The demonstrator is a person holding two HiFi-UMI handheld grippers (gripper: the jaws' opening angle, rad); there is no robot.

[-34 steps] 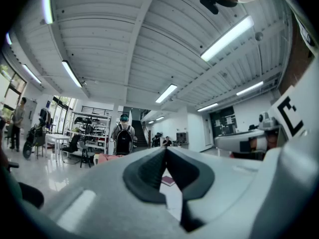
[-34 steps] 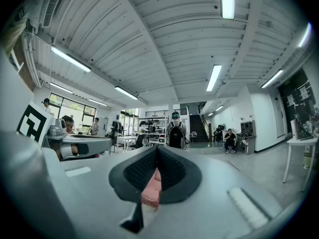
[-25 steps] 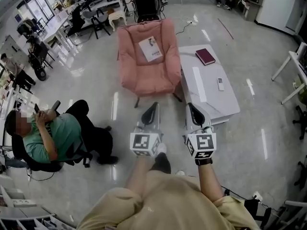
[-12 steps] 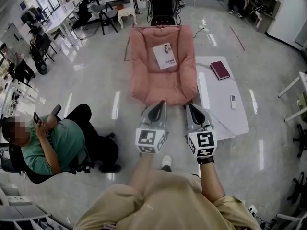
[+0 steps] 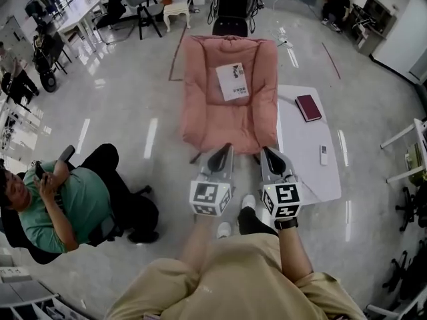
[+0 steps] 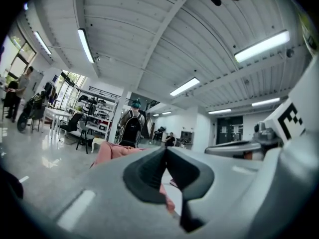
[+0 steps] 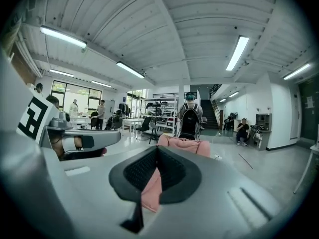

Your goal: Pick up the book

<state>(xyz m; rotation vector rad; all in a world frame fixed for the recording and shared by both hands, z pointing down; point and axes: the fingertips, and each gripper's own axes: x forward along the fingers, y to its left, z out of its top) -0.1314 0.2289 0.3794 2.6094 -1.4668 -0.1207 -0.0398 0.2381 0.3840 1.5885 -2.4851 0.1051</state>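
Observation:
A dark red book (image 5: 308, 107) lies on the low white table (image 5: 300, 145) to the right of a pink lounge chair (image 5: 230, 105). A white booklet (image 5: 233, 81) rests on the chair's back cushion. My left gripper (image 5: 219, 151) and right gripper (image 5: 270, 153) are held side by side in front of the chair's near edge, both shut and empty, well short of either book. The left gripper view shows shut pads (image 6: 149, 171) with the pink chair (image 6: 112, 152) beyond. In the right gripper view the pads (image 7: 142, 171) are also together and the chair (image 7: 184, 146) lies ahead.
A white remote (image 5: 323, 155) lies on the table nearer than the red book. A seated person in a green shirt (image 5: 63, 205) occupies an office chair at left. A person with a black backpack (image 5: 235, 2) stands behind the pink chair. Desks and chairs (image 5: 143, 5) fill the far left.
The view has advanced toward the pink chair and table, which now sit closer to both grippers. Both grippers stayed shut and side by side.

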